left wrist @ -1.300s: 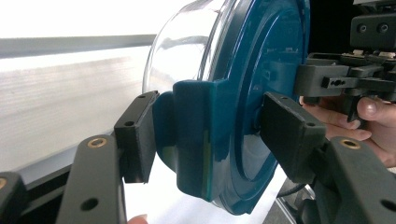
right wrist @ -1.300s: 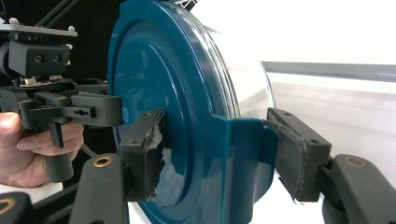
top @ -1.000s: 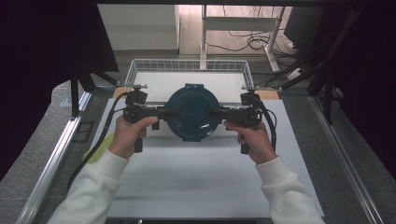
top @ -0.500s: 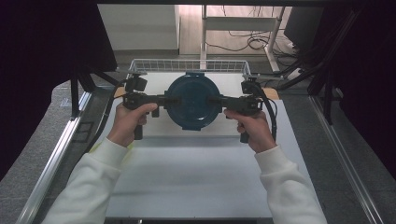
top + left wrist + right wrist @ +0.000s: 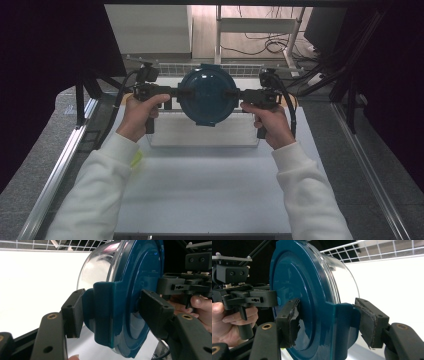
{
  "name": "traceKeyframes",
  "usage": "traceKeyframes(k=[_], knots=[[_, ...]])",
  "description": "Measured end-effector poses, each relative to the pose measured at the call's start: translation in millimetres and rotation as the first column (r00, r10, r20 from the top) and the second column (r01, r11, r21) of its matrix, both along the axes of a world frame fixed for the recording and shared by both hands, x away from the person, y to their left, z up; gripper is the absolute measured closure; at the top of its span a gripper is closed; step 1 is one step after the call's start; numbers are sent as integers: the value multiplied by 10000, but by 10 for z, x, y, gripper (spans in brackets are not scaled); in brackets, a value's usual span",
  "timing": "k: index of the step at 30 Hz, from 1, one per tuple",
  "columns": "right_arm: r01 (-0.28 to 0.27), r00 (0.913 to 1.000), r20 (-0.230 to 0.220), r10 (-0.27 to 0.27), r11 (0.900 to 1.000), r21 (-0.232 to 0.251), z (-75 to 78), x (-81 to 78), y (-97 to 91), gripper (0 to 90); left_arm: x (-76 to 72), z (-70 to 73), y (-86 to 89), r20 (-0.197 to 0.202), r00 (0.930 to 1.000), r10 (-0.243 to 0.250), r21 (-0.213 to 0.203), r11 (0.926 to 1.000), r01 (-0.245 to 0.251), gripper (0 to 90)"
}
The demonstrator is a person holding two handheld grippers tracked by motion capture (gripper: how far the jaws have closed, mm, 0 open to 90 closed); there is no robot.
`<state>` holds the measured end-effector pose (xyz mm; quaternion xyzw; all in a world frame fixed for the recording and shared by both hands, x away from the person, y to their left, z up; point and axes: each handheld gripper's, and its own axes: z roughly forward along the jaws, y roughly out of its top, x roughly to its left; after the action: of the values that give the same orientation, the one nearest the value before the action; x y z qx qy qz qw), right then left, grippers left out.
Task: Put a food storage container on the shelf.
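A round container (image 5: 207,95) with a dark blue lid and a clear body hangs in the air between my two grippers, lid facing the camera in the high view. My left gripper (image 5: 182,92) is shut on the blue tab (image 5: 105,312) at the lid's left edge, one pad on the lid face and one behind the tab. My right gripper (image 5: 232,93) is shut on the opposite tab (image 5: 342,320) in the same way. The left gripper view looks past my left gripper (image 5: 113,315) at the lid edge-on; the right gripper view does the same past my right gripper (image 5: 329,322).
A wire-walled basket (image 5: 170,68) with a pale floor lies under and behind the container at the far end of the white table top (image 5: 210,185). Metal rails (image 5: 55,170) run along both sides. Dark curtains and cables stand beyond.
Both hands have carried the container up and away from the person, from low over the basket's near part to higher above it. The grips are unchanged.
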<state>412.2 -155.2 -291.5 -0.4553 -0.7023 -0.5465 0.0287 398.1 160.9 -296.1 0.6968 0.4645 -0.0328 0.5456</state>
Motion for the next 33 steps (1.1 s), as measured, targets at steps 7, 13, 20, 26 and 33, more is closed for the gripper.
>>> traceKeyframes(k=[7,13,20,26,33], knots=[[21,9999,-110,-22,10000,-76,62,163,16,388,169,32,19,-188,9998,58,-131,9999,-60,392],[121,9999,-39,-121,9998,-128,114,287,46,386,313,66,41,-142,9999,92,-221,9997,-95,391],[134,9997,-192,-136,9999,-87,129,474,68,385,481,69,72,-248,9997,89,-190,9998,-94,391],[127,9989,-440,-129,9999,-50,81,601,78,382,557,22,69,-391,9991,167,-148,9997,-173,391],[144,9970,-758,-151,9998,-104,27,651,83,382,616,-76,72,-661,9977,161,-329,9993,-183,391]])
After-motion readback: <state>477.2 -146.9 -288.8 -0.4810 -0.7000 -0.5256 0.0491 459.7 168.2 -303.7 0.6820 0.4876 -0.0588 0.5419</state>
